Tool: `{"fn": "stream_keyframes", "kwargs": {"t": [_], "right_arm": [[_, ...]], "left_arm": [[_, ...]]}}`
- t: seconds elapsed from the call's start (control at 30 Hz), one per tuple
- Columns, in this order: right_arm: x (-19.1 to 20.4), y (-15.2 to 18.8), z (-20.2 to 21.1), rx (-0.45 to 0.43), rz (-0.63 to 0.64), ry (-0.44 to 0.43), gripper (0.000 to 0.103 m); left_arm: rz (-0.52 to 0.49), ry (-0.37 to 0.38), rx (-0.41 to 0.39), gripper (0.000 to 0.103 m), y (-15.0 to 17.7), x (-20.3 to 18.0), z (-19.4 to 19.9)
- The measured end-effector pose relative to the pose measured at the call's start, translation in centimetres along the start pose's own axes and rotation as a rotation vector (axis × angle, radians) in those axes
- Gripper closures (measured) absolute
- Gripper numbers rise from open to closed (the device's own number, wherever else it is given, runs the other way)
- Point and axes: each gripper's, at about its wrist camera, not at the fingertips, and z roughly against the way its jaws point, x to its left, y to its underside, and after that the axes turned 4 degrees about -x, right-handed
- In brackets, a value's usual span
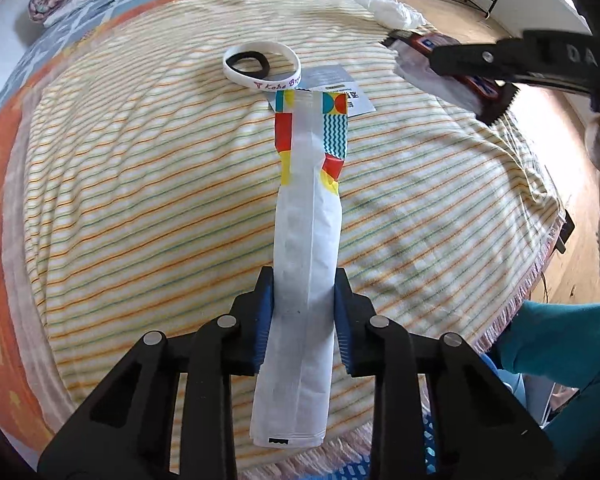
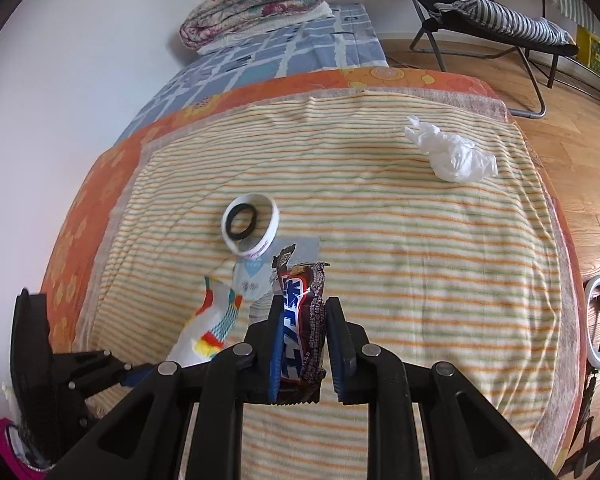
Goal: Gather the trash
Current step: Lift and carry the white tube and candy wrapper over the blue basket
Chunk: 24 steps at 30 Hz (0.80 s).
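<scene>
My left gripper (image 1: 303,280) is shut on a long white wrapper with coloured patterns (image 1: 306,240) and holds it above the striped blanket (image 1: 140,200). That wrapper also shows in the right wrist view (image 2: 208,328). My right gripper (image 2: 303,308) is shut on a brown, red and blue candy wrapper (image 2: 302,320); it shows at the upper right of the left wrist view (image 1: 476,84). A crumpled white tissue (image 2: 452,156) lies at the blanket's far right, also seen in the left wrist view (image 1: 392,8).
A white wristband (image 2: 252,224) with a black hair tie (image 2: 242,220) inside lies mid-blanket, next to a grey-white card (image 1: 340,88). A folded quilt (image 2: 256,0) sits at the bed's head. A folding chair (image 2: 480,12) stands on the wooden floor at right.
</scene>
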Motion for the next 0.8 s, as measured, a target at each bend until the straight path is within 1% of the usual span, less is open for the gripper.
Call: {"fn": "stream_keyframes", "kwargs": {"t": [0.17, 0.4, 0.57, 0.7, 0.8], "right_arm": [[0.9, 1.6, 2.0, -0.01, 0.024, -0.031, 0.085], [2.4, 4.1, 4.9, -0.029, 0.077, -0.058, 0.084], [2.9, 6.2, 6.6, -0.034, 0.096, -0.082, 0.084], [3.5, 8.0, 7.7, -0.036, 0.115, -0.097, 0.084], [4.1, 9.4, 8.3, -0.036, 0.135, -0.103, 0.084]], "left_arm": [[0.0, -0.017, -0.032, 0.075, 1.2, -0.5, 2.3], [0.002, -0.026, -0.064, 0.075, 4.1, -1.5, 6.1], [-0.008, -0.02, -0.081, 0.075, 5.1, -2.4, 7.2], [-0.017, -0.026, -0.106, 0.075, 7.0, -3.3, 8.6], [-0.028, -0.021, -0.11, 0.075, 8.2, -4.1, 9.1]]}}
